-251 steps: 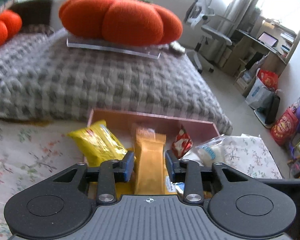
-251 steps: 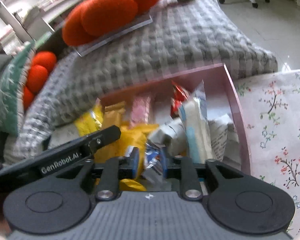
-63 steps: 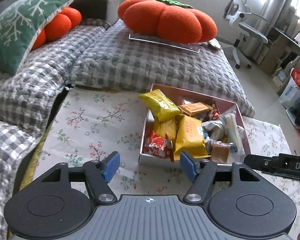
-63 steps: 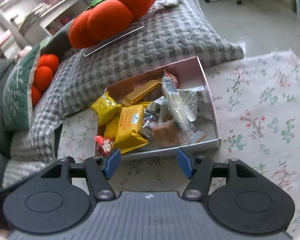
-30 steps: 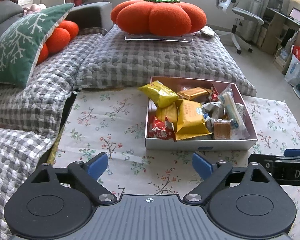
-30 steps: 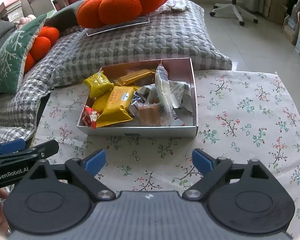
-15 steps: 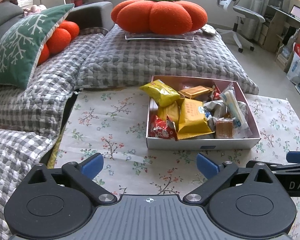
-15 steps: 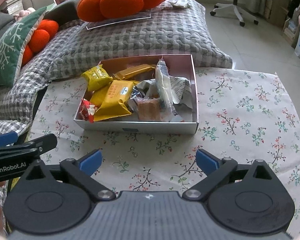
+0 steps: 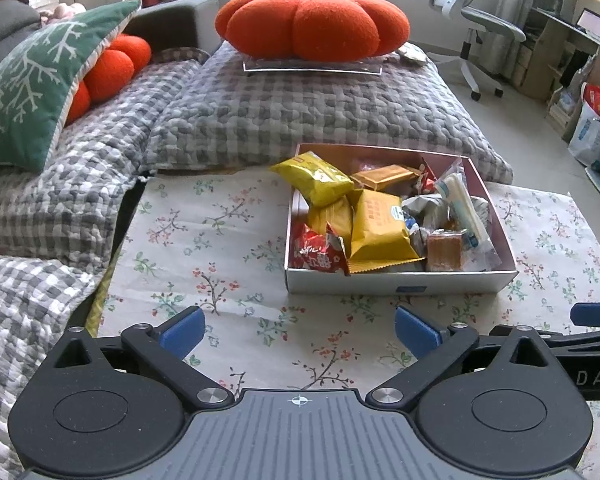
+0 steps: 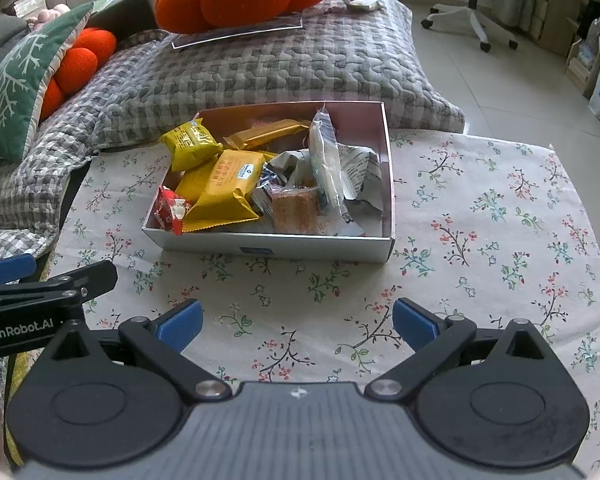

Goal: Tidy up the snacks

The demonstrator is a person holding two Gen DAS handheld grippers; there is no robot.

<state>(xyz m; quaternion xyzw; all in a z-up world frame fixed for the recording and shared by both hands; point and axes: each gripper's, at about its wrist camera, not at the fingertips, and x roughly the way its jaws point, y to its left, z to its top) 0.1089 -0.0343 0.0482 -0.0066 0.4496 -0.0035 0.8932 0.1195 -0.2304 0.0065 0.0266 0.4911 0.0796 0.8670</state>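
An open white box (image 9: 400,280) (image 10: 268,246) sits on the floral tablecloth, holding several snacks. Among them are a small yellow bag (image 9: 312,178) (image 10: 190,142), a large yellow packet (image 9: 380,228) (image 10: 228,188), a red packet (image 9: 318,250) (image 10: 168,208), a brown cake (image 9: 444,250) (image 10: 296,208) and a long clear packet (image 9: 460,204) (image 10: 326,160). My left gripper (image 9: 298,322) and right gripper (image 10: 296,318) hover side by side, short of the box's near wall. Both are open wide, with only cloth between the blue pads.
The floral cloth (image 10: 480,208) covers a low table. Grey checked cushions (image 9: 300,108) lie behind and to the left, with an orange pumpkin cushion (image 9: 312,24) and a green pillow (image 9: 32,80). An office chair (image 9: 476,28) and bags stand on the floor to the right.
Both grippers' jaws have spread a little wider. The box and its snacks lie as before, and neither hand has shifted noticeably over the last second.
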